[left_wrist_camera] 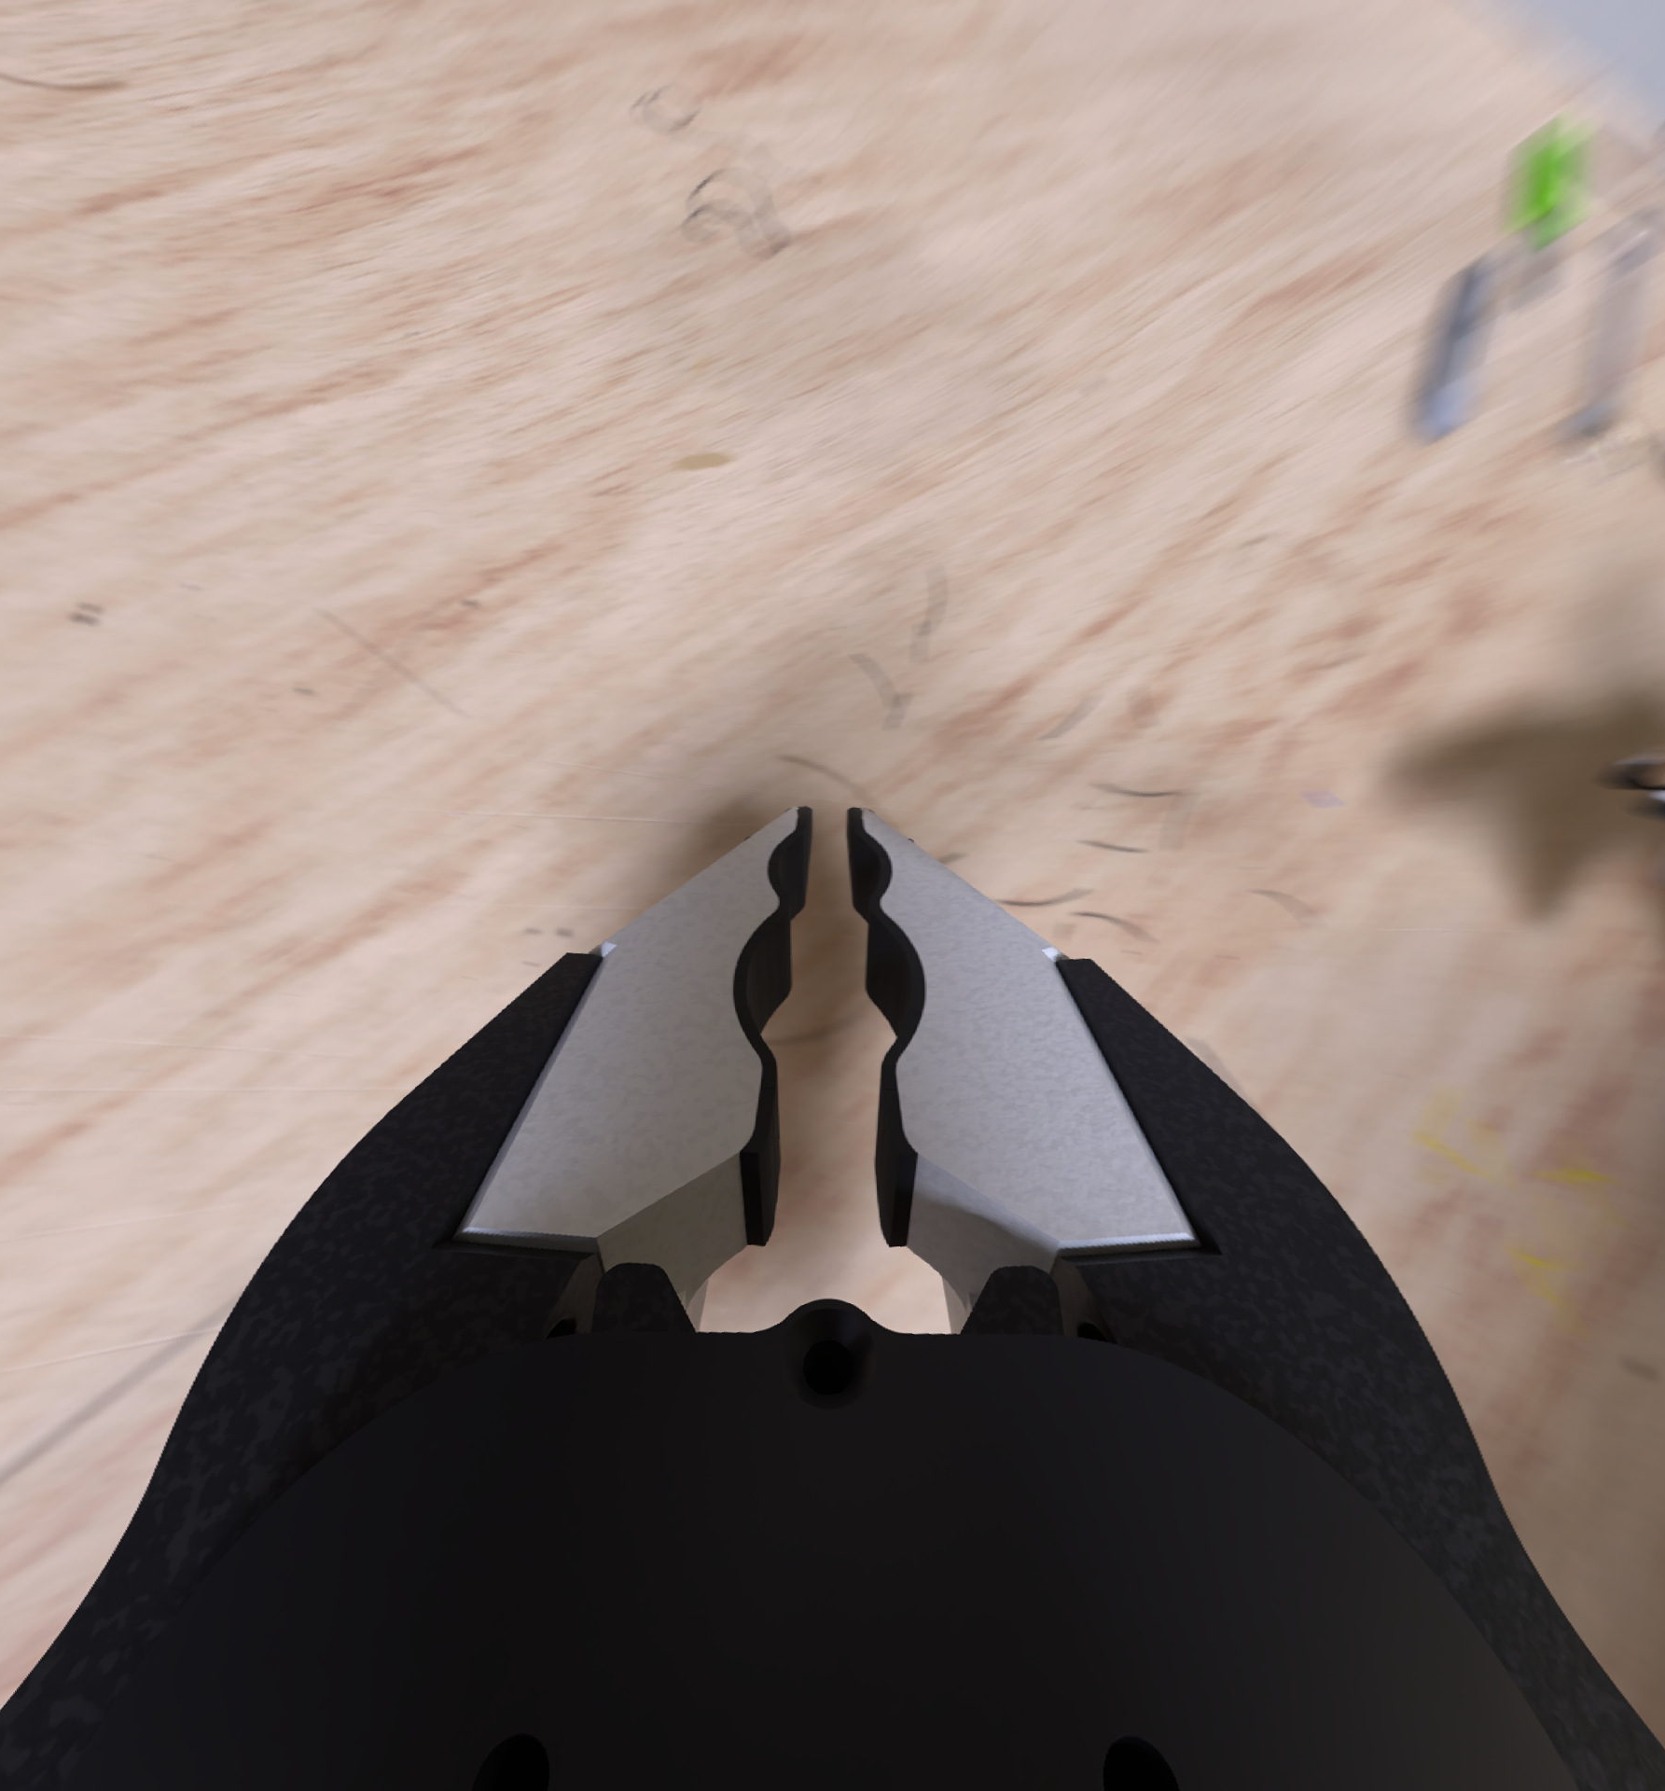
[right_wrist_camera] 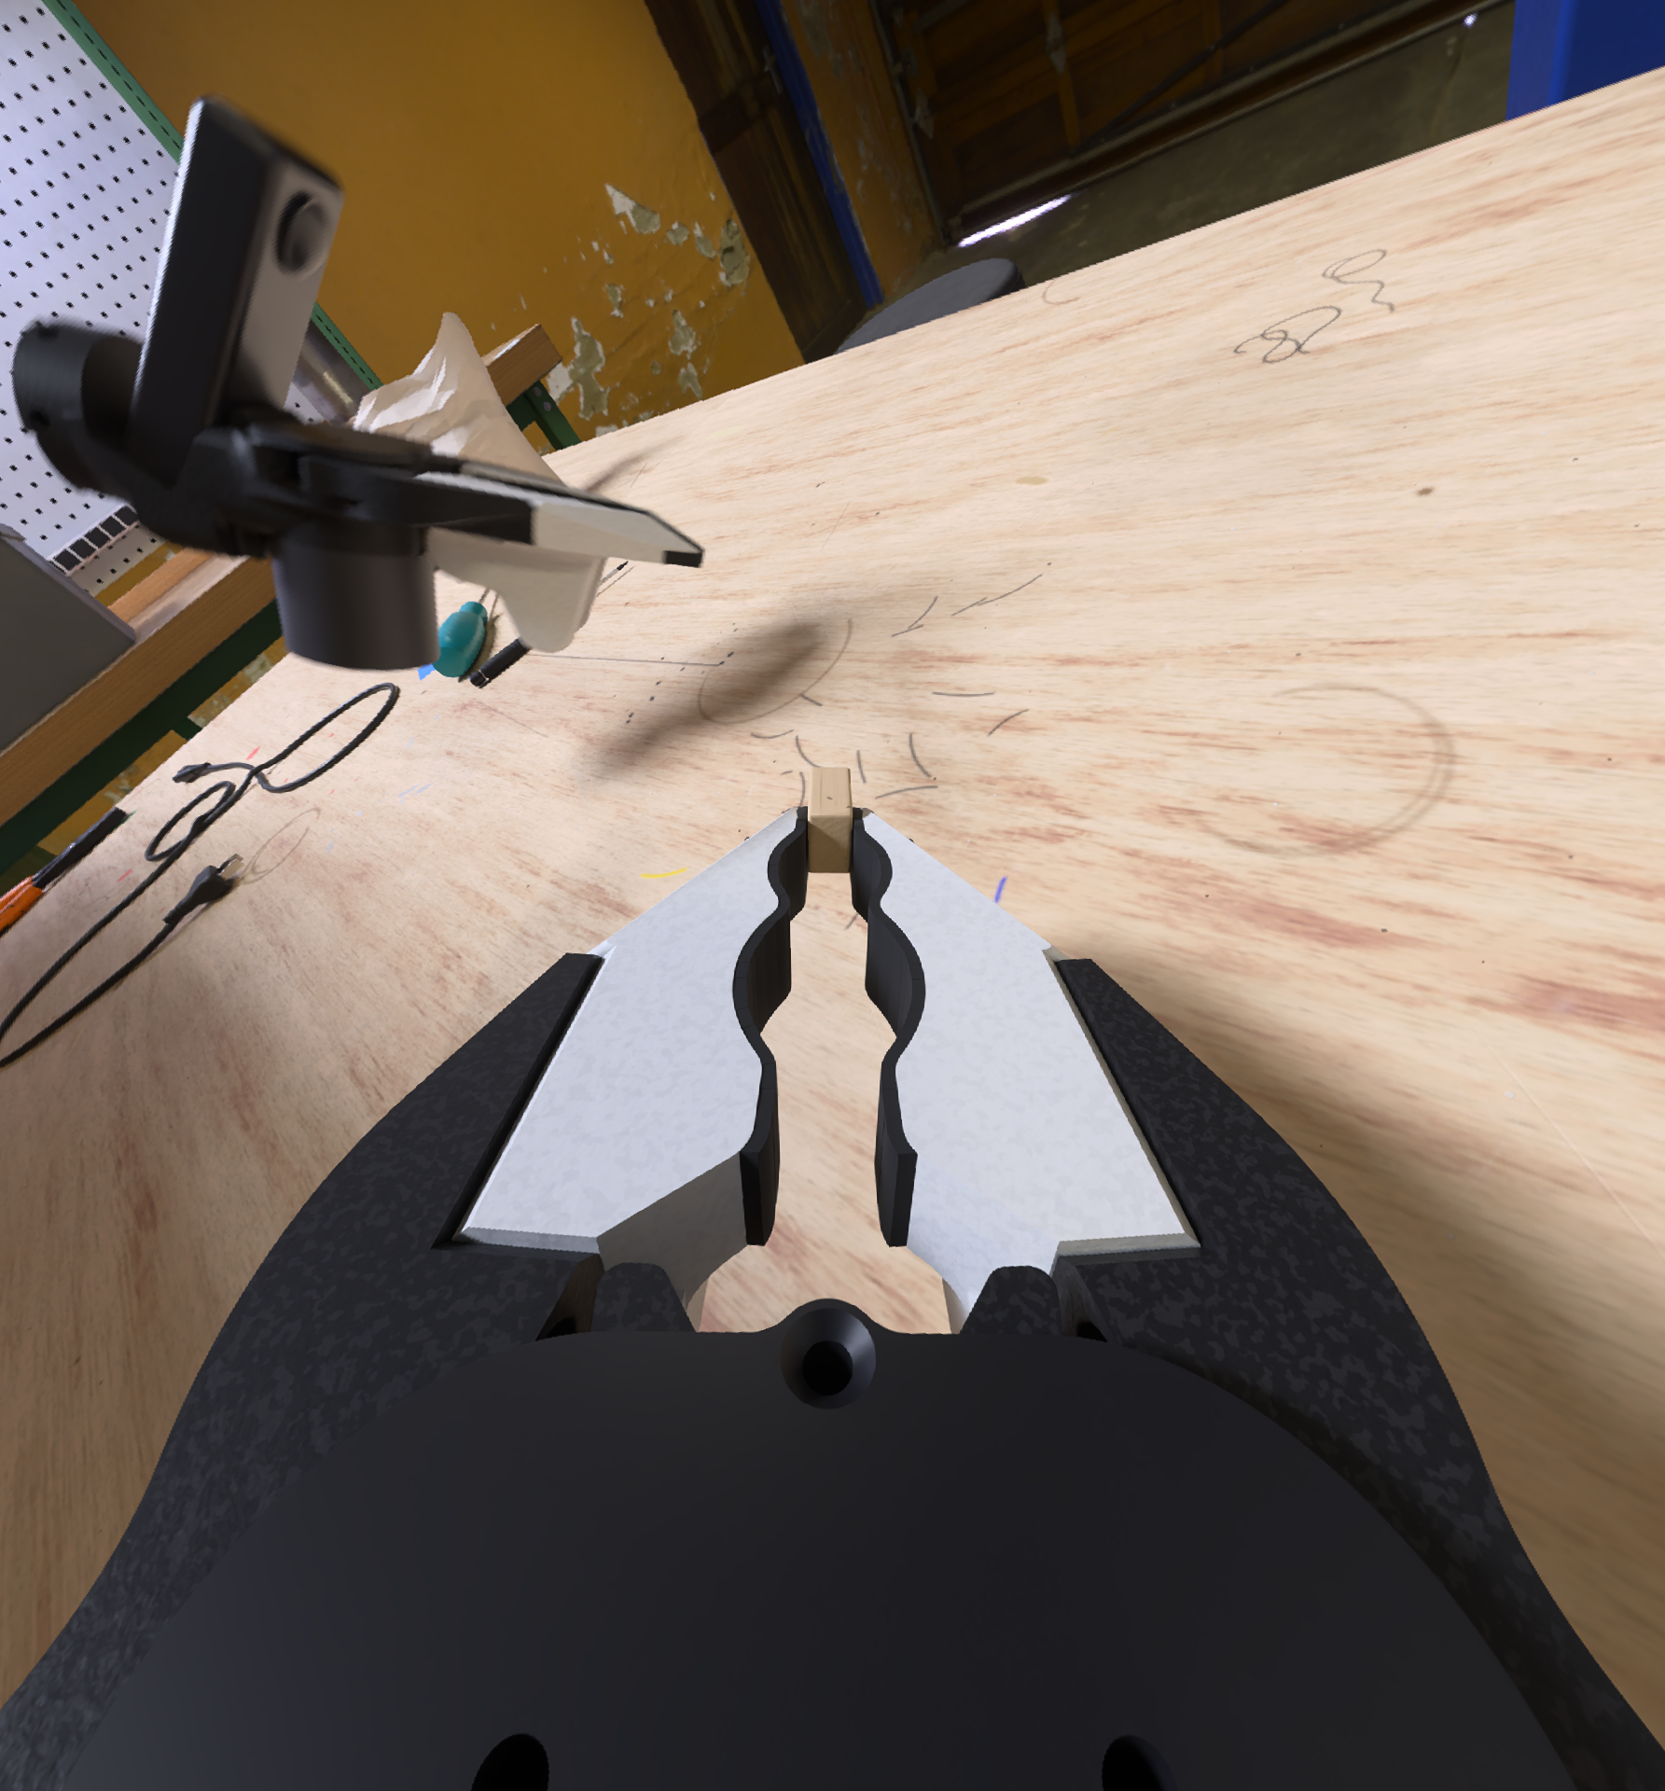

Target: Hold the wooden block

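We have the small pale wooden block [right_wrist_camera: 829, 835], square in section, pinched right at the fingertips of the right gripper [right_wrist_camera: 829, 824]. Only the front of the black pads [right_wrist_camera: 786, 877] touches it, one on each side face; the scalloped recesses behind sit empty. Tip grip keeps the block visible to the wrist camera and clear of the light plywood tabletop [right_wrist_camera: 1293, 581], though we can't tell whether it's lifted or just resting on the surface. The far end of the block pokes past the tips.

Judgement: the hold looks made, but contact area is small, so any twist could pivot the block out.

The left gripper [left_wrist_camera: 828, 819] carries nothing. Its jaws are nearly together with a thin slit between the tips, pointing down at bare plywood. From the right wrist view it hovers above the table, up and to the left of the block, well apart. We read that as parked out of the way, since one gripper is enough here.

Farther out: pencil scribbles [right_wrist_camera: 857, 737] around the block, a looped black cable [right_wrist_camera: 179, 853] near the left edge, a white pegboard [right_wrist_camera: 24, 242] behind.
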